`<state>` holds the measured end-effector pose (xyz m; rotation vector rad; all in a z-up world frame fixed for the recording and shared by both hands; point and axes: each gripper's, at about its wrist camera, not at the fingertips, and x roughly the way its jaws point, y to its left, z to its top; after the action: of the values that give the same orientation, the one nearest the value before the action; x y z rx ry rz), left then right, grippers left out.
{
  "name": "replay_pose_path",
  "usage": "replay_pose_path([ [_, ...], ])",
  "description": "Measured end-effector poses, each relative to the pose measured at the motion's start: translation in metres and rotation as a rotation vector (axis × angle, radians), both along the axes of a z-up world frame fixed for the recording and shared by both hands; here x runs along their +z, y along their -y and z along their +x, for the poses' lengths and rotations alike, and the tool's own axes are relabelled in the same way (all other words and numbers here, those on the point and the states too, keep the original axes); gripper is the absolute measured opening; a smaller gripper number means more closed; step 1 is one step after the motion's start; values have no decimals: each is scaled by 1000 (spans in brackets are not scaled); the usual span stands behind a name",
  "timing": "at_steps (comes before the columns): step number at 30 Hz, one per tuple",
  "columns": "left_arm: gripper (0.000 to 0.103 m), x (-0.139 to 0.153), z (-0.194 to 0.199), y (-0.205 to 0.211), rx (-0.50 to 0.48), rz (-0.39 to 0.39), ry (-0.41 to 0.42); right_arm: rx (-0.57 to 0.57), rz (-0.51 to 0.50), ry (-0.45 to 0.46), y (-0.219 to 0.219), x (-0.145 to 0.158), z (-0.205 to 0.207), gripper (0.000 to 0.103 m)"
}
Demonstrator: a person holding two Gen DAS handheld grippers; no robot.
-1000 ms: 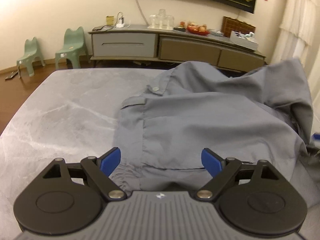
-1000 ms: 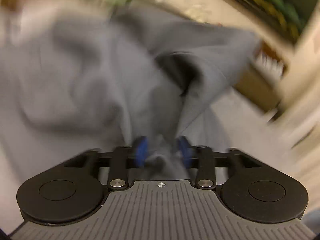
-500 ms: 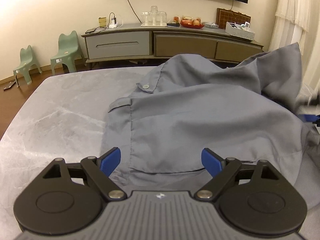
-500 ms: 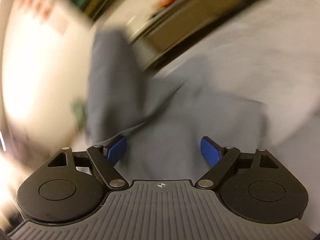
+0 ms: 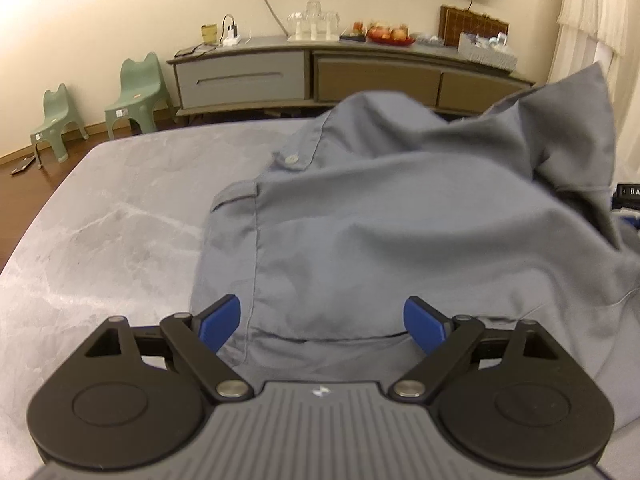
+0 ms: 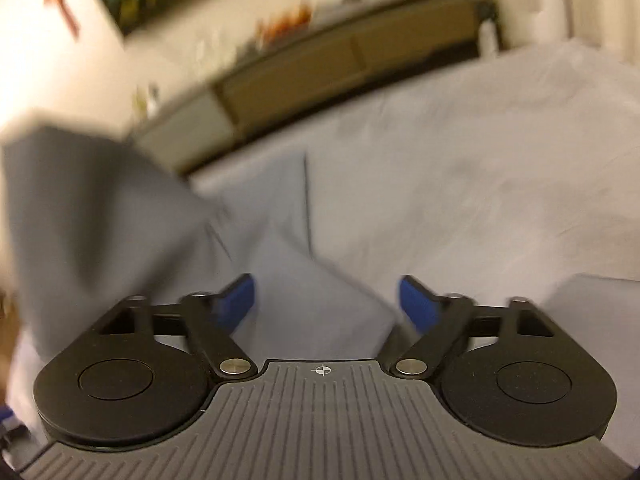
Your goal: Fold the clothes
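A grey-blue button shirt (image 5: 400, 224) lies rumpled on the grey marbled table (image 5: 100, 240), its right part standing up in a peak. My left gripper (image 5: 322, 322) is open and empty just above the shirt's near hem. My right gripper (image 6: 326, 300) is open and empty over a flap of the same shirt (image 6: 120, 216); that view is motion-blurred. A bit of the right gripper shows at the right edge of the left wrist view (image 5: 628, 196).
A long sideboard (image 5: 340, 72) with glasses and a fruit bowl stands against the back wall. Two small green chairs (image 5: 136, 92) stand on the wooden floor at left. A white curtain (image 5: 600, 40) hangs at right. The table's left and far edges are in view.
My right gripper opened and let go of the shirt fabric, then swung away to the right. The shirt's raised right part settled lower. The left gripper stayed open with little movement.
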<state>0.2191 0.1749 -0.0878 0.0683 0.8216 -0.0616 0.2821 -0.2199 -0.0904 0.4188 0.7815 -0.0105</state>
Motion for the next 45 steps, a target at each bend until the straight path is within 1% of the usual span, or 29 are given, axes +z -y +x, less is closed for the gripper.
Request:
replay_pose_path([
  [1, 91, -2, 2, -1, 5, 6, -6, 33, -6, -5, -6, 1, 3, 29],
  [2, 91, -5, 4, -1, 10, 11, -10, 65, -12, -9, -13, 1, 5, 6],
  [4, 91, -8, 6, -1, 17, 26, -19, 113, -21, 18, -26, 11, 5, 4],
  [5, 91, -10, 7, -2, 22, 33, -24, 121, -29, 68, -26, 26, -5, 4],
  [11, 91, -16, 8, -5, 44, 61, -48, 5, -211, 514, -3, 153, -113, 3],
  [12, 91, -17, 8, -4, 42, 65, -51, -8, -271, 571, -3, 168, -130, 3],
  [13, 91, -18, 8, -3, 40, 69, -54, 3, -370, 558, -10, 168, -138, 3],
  [15, 91, -20, 7, -2, 36, 78, -60, 65, -466, 399, -21, 147, -137, 4],
  [17, 91, -19, 4, -1, 35, 79, -59, 86, -504, 234, -21, 112, -131, 15],
  [18, 91, -18, 2, -1, 35, 77, -57, 79, -485, 159, -14, 93, -128, 27],
  [19, 91, -17, 0, -1, 35, 73, -54, 59, -410, 116, -2, 79, -125, 39],
  [20, 91, -15, -2, -1, 33, 66, -51, 28, -318, 111, 12, 71, -124, 44],
  [22, 91, -10, -5, 0, 23, 47, -41, -69, -105, 153, 50, 65, -133, 61],
  [23, 91, -7, -5, 1, 14, 34, -33, -115, -24, 169, 67, 62, -135, 65],
  [25, 91, 1, -6, 3, -2, 13, -14, -186, 18, 171, 86, 55, -130, 75],
  [27, 91, 6, -8, 4, -12, 8, 7, -179, -14, 110, 91, 44, -118, 85],
  [29, 92, 6, -7, 3, -13, 8, 7, -192, -11, 26, 98, 27, -113, 86],
  [30, 92, 4, -5, 3, -10, 12, 0, -205, 37, -5, 103, 16, -107, 86],
  [33, 92, -7, 2, 3, 1, 34, -31, -200, 317, 17, 117, -7, -104, 81],
  [34, 92, -12, 4, 4, 2, 45, -40, -195, 387, 21, 120, -12, -100, 73],
  [35, 92, -16, 7, 5, 3, 57, -50, -176, 427, 15, 121, -16, -93, 62],
  [36, 92, -19, 8, 5, 5, 67, -58, -150, 453, 11, 122, -18, -85, 25],
  [37, 92, -22, 8, 5, 7, 75, -63, -114, 441, 14, 121, -19, -75, 12],
  [38, 92, -25, 9, 5, 9, 83, -69, -95, 389, 25, 120, -15, -68, 11],
  [40, 94, -31, 10, 3, 16, 93, -81, -76, 144, 119, 104, 25, -66, 6],
  [41, 95, -32, 10, 1, 20, 88, -84, -52, -23, 201, 91, 51, -71, 6],
  [43, 95, -32, 11, 0, 23, 84, -84, 45, -483, 461, 47, 107, -97, 5],
  [44, 95, -31, 11, 0, 20, 88, -82, 79, -682, 560, 28, 128, -107, 5],
  [45, 95, -31, 11, 2, 17, 93, -80, 79, -812, 598, 14, 132, -110, 7],
])
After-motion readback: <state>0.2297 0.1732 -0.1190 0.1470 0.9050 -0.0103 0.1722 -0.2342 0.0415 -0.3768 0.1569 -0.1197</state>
